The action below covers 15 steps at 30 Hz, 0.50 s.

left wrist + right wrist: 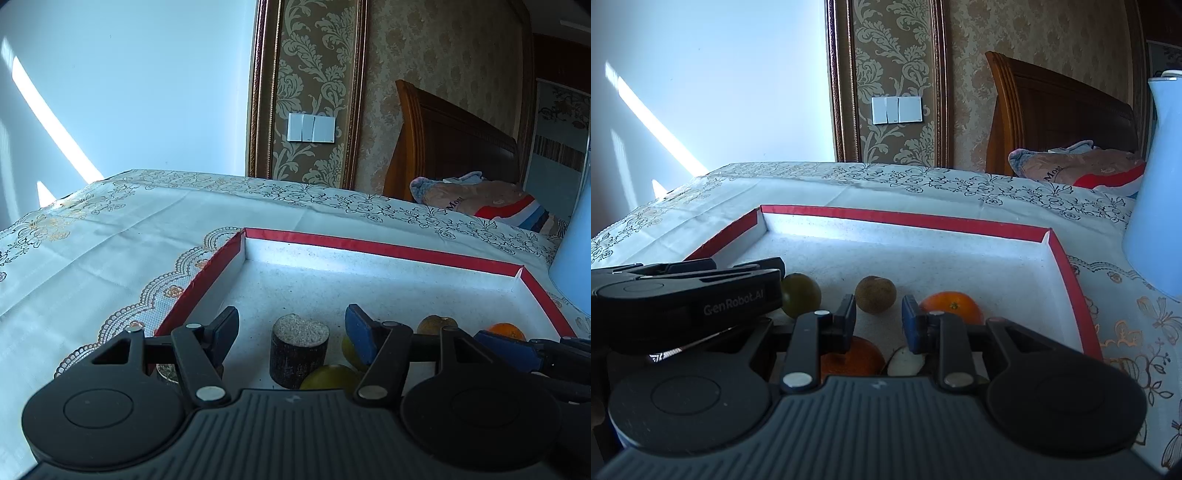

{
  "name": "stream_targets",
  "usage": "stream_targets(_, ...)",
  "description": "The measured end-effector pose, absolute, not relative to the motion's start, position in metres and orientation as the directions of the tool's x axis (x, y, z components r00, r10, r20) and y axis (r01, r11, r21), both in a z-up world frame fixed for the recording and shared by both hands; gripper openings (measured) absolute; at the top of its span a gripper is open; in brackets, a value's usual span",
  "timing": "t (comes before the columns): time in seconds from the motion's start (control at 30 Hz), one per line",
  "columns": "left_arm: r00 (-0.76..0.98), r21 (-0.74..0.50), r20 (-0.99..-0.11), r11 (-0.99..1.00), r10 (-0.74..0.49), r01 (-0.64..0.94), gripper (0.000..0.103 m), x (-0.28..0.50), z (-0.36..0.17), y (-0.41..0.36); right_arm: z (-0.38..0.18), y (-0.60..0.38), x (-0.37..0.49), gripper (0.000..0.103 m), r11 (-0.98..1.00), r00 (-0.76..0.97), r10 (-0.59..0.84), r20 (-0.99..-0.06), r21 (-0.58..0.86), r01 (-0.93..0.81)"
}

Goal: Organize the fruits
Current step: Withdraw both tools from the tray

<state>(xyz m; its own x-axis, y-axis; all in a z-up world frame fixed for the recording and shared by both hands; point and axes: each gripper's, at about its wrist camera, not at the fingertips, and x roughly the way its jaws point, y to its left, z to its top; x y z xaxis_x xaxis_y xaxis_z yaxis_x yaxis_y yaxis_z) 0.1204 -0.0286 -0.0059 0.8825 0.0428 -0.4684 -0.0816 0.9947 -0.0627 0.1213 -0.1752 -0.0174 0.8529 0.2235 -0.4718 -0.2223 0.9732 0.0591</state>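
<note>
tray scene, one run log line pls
left tongs: open over cut dark piece | right tongs: shut, empty | fruits in tray

— What's up behind the table?

— A patterned wallpaper panel (310,85) in a dark frame, upper middle of the frame, with a white switch plate (311,127) low on it. Plain pale wall (129,92) fills the upper left, streaked with sunlight.

— And to the right?

— A wooden headboard (454,147), with a folded blanket (480,199) below it; there's lettering on it, too blurred to read properly. At the far right edge stands a pale blue vessel (1156,192), maybe a jug. A floral tablecloth (110,240) spreads across the lower left.
</note>
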Motion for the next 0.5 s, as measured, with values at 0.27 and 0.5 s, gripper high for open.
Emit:
stream_targets(0.27, 0.879, -0.078, -0.475, 0.993, 0.045, -0.094, 0.075, 0.119, -0.005, -0.026, -0.016, -0.178, 0.118, 0.026, 0.974, 0.855, 0.224, -0.468, 0.072, -0.216)
stream_targets(0.5, 0.879, -0.087, -0.475, 0.992, 0.036, -0.088, 0.083, 0.115, -0.002, -0.026, -0.012, -0.177, 0.111, 0.027, 0.974, 0.86, 0.222, -0.458, 0.068, -0.215)
